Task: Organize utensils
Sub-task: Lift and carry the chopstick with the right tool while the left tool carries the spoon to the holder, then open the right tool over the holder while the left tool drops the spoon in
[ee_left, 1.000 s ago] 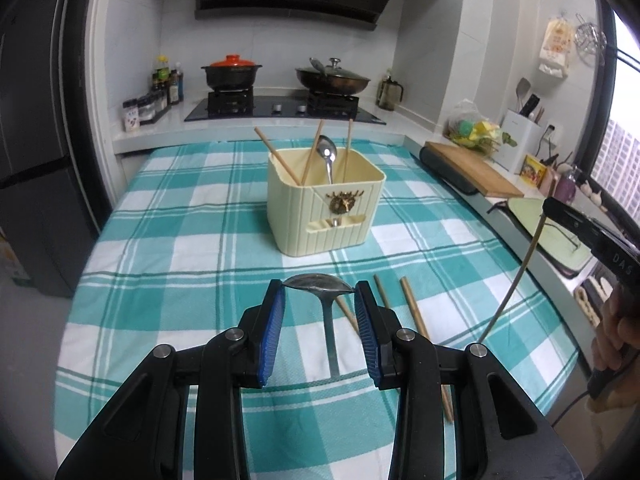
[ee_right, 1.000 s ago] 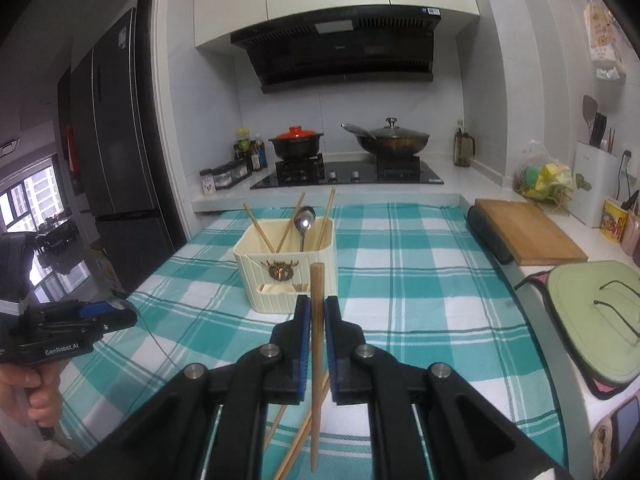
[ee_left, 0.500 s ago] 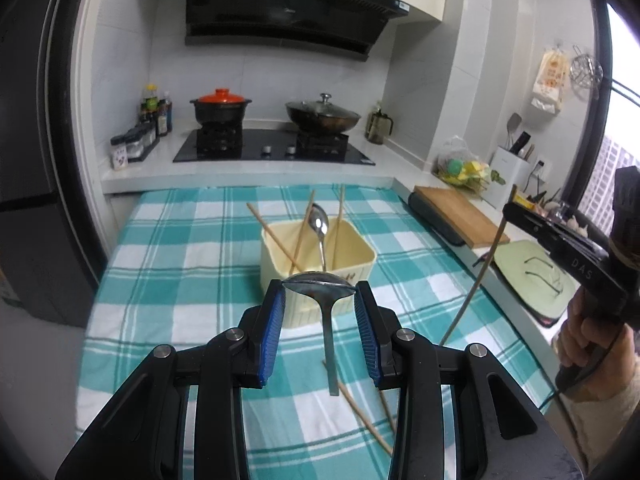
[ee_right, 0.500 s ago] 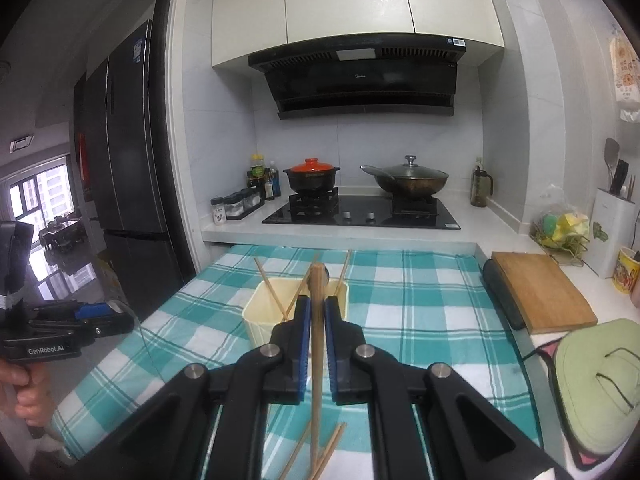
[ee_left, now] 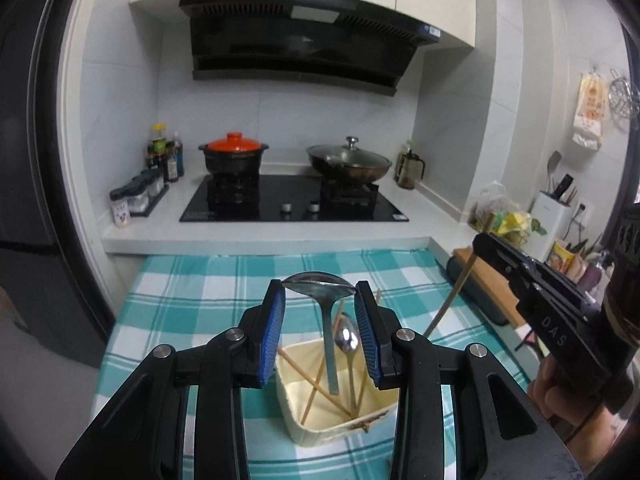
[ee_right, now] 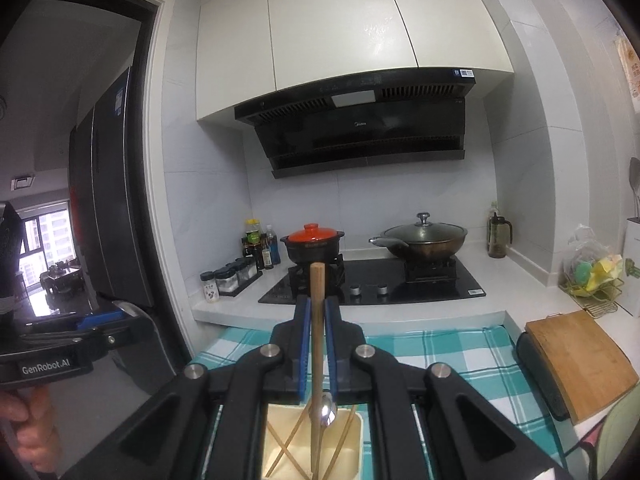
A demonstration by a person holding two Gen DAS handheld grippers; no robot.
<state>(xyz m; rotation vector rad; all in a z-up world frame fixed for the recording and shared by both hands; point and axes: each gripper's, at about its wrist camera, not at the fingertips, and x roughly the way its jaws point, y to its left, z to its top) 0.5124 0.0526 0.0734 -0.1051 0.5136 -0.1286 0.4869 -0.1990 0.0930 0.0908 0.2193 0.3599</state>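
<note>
My left gripper [ee_left: 319, 298] is shut on the bowl of a metal spoon [ee_left: 320, 285]; its handle hangs down into the cream utensil holder [ee_left: 320, 426] below. The holder holds another spoon [ee_left: 346, 338] and several wooden chopsticks [ee_left: 316, 386]. My right gripper [ee_right: 317, 316] is shut on a wooden chopstick [ee_right: 317, 344] held upright, its lower end over the same holder [ee_right: 352, 452]. In the left wrist view the right gripper [ee_left: 532, 276] is at the right, with its chopstick [ee_left: 456, 292] slanting down.
The holder stands on a teal checked tablecloth [ee_left: 192, 292]. Behind it is a counter with a black hob [ee_left: 292, 204], an orange-lidded pot [ee_left: 234, 156], a wok [ee_left: 350, 164] and spice jars [ee_left: 138, 196]. A wooden cutting board [ee_right: 580, 356] lies to the right.
Both grippers have risen and moved forward over the holder, each still holding its utensil. The holder now lies below the fingers and the loose chopsticks on the cloth have left the view.
</note>
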